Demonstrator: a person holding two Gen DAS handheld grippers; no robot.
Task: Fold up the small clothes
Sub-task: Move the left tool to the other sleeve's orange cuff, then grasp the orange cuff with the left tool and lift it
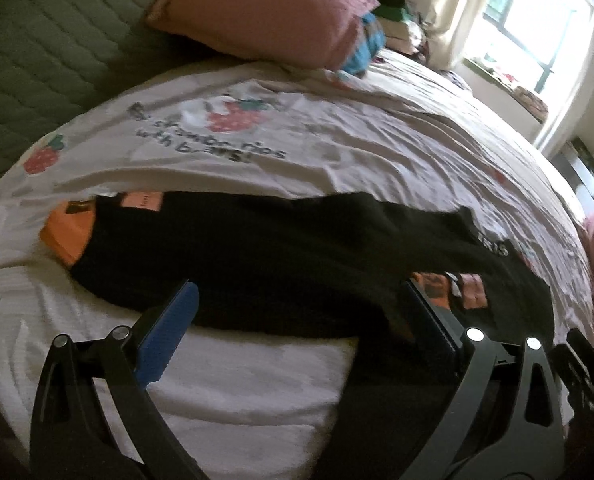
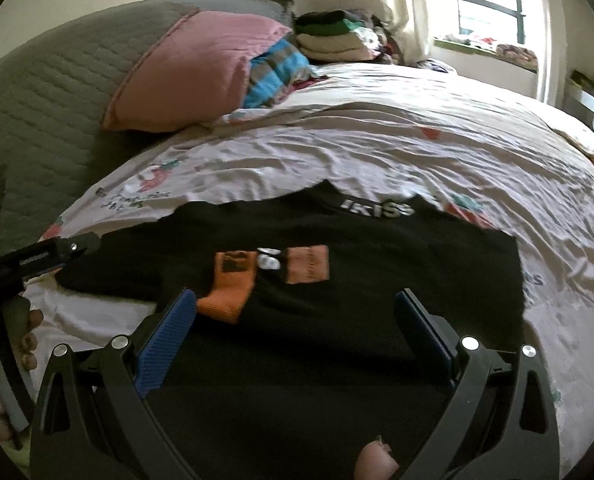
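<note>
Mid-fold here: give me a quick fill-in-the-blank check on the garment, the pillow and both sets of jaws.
1. The garment lying on the bed sheet is mainly ____ in colour.
2. The cuff lying on it is ____.
3. The pillow near the headboard is ____.
4. The jaws of the left gripper and the right gripper are both ____.

Missing words: black; orange; pink; open
</note>
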